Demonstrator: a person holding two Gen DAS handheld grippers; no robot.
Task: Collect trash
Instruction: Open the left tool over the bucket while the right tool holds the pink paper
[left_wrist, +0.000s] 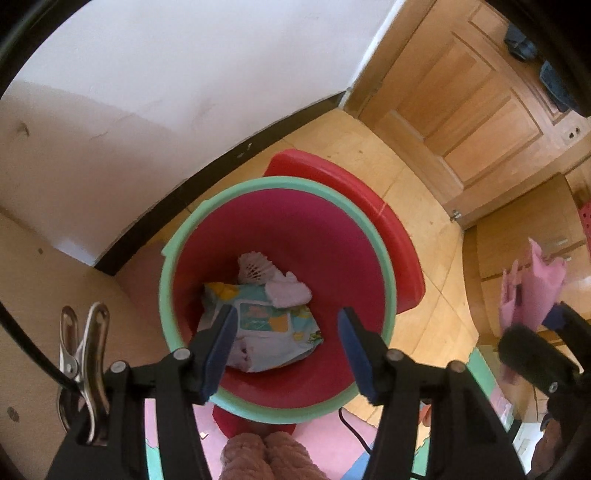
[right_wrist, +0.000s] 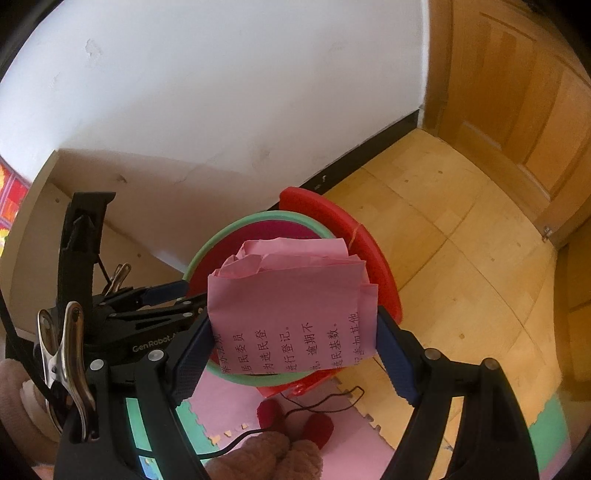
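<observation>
Pink crumpled paper printed with black Chinese characters is being pinched between the blue pads of the right gripper, hanging just above a red bin with a mint-green rim. Over the same bin, the left gripper is standing spread with nothing between its jaws. A patterned wrapper and white tissue are lying at the bin's bottom, on a wooden floor.
</observation>
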